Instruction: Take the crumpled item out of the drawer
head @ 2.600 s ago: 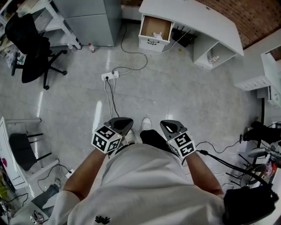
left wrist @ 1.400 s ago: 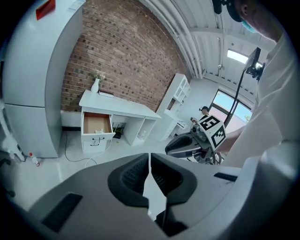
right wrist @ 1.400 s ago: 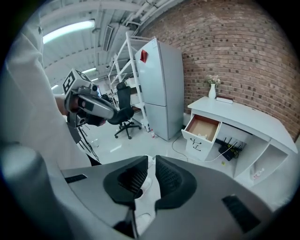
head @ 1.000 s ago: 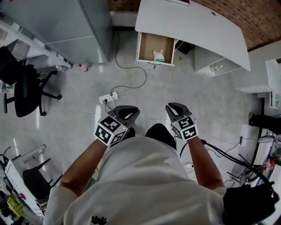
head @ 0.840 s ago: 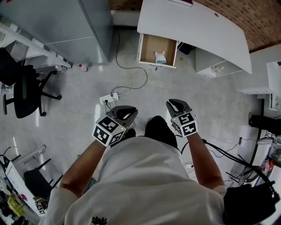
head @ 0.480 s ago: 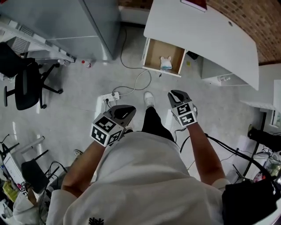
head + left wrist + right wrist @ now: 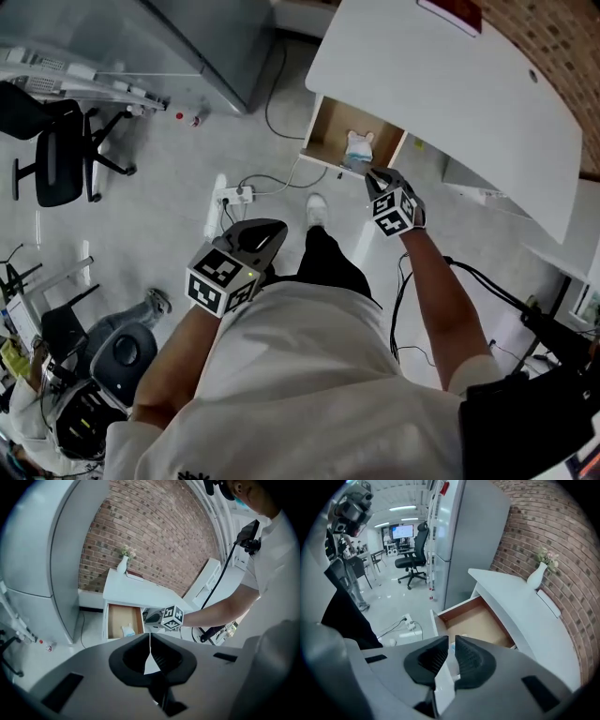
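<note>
a: crumpled item (image 7: 358, 147), was it out yet?
b: no. it lay inside the open drawer (image 7: 330, 136), near the front. the left gripper (image 7: 267, 230) hung low by the person's hip, jaws pressed together, empty.
a: and the right?
b: the right gripper (image 7: 375, 174) hovered just above the drawer's front edge, jaws a thin slit apart, gripping nothing. the reach looked nearly done; grasp and lift remained, i judged.

A white desk (image 7: 450, 103) stands against a brick wall (image 7: 154, 541), with a vase (image 7: 122, 566) of flowers on its top. Left of the desk is a tall grey cabinet (image 7: 216, 37), and farther left a black office chair (image 7: 56, 159). The pale grey floor (image 7: 159, 216) before the desk carries a power strip (image 7: 234, 195) and trailing cables (image 7: 272, 103). Ceiling strip lights (image 7: 404, 508) glow beyond the chair.
</note>
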Demonstrator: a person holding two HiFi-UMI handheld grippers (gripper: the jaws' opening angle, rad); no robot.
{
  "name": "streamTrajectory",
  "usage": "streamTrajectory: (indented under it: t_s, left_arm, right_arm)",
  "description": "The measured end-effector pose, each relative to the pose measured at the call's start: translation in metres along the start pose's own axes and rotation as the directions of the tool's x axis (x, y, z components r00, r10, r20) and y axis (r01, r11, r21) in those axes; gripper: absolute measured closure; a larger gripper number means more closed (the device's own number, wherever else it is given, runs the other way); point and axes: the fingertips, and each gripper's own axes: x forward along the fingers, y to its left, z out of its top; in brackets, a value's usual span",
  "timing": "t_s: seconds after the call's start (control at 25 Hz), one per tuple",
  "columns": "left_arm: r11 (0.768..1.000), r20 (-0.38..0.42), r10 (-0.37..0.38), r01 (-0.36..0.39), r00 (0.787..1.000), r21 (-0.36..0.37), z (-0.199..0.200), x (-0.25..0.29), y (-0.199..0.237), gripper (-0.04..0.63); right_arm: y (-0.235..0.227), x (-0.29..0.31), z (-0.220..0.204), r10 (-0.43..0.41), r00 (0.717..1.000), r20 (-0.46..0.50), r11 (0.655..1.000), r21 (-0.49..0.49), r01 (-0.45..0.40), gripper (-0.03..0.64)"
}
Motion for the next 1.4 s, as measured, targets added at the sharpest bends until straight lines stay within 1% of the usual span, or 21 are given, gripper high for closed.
streamTrajectory:
  t_s: [0.12, 0.24, 0.32, 0.52, 0.64, 0.88, 1.04, 1.16, 1.32, 1.4]
  left_arm:
    - [0.999, -0.008, 0.027, -0.028, 1.0, -0.038, 0.009, 0.021, 0.011, 0.569]
    - [0.994, -0.016, 0.054, -0.055, 0.998, -0.094, 0.01, 0.033, 0.02, 0.569]
    - [0.991, -0.015, 0.061, -0.063, 0.998, -0.115, 0.01, 0.039, 0.028, 0.57]
    - [0.981, -0.031, 0.085, -0.089, 0.996, -0.175, -0.006, 0.06, 0.059, 0.57]
    - [0.975, -0.036, 0.103, -0.108, 0.994, -0.194, -0.018, 0.073, 0.079, 0.569]
    - [0.964, -0.032, 0.132, -0.136, 0.991, -0.227, -0.029, 0.07, 0.096, 0.569]
    - [0.957, -0.027, 0.144, -0.146, 0.989, -0.251, -0.038, 0.08, 0.107, 0.569]
    - [0.949, -0.027, 0.157, -0.158, 0.987, -0.272, -0.046, 0.085, 0.115, 0.57]
    - [0.94, -0.035, 0.166, -0.169, 0.985, -0.297, -0.06, 0.083, 0.122, 0.569]
    - [0.937, -0.036, 0.17, -0.173, 0.985, -0.303, -0.064, 0.083, 0.123, 0.569]
  right_arm:
    - [-0.025, 0.04, -0.008, 0.023, 0.999, -0.03, 0.998, -0.052, -0.024, 0.548]
    - [-0.035, 0.076, -0.016, 0.058, 0.996, -0.075, 0.993, -0.099, -0.065, 0.545]
    - [-0.041, 0.098, -0.021, 0.065, 0.992, -0.104, 0.988, -0.131, -0.078, 0.54]
    - [-0.045, 0.166, -0.044, 0.087, 0.98, -0.179, 0.973, -0.197, -0.123, 0.531]
    - [-0.049, 0.204, -0.056, 0.085, 0.973, -0.215, 0.959, -0.248, -0.139, 0.526]
    - [-0.055, 0.241, -0.061, 0.057, 0.961, -0.27, 0.932, -0.331, -0.148, 0.517]
    - [-0.054, 0.273, -0.077, 0.056, 0.945, -0.322, 0.9, -0.393, -0.187, 0.502]
    - [-0.055, 0.292, -0.088, 0.038, 0.935, -0.352, 0.882, -0.428, -0.197, 0.5]
    - [-0.053, 0.306, -0.099, 0.019, 0.917, -0.397, 0.874, -0.44, -0.208, 0.502]
    - [-0.052, 0.309, -0.102, 0.017, 0.914, -0.406, 0.874, -0.438, -0.211, 0.507]
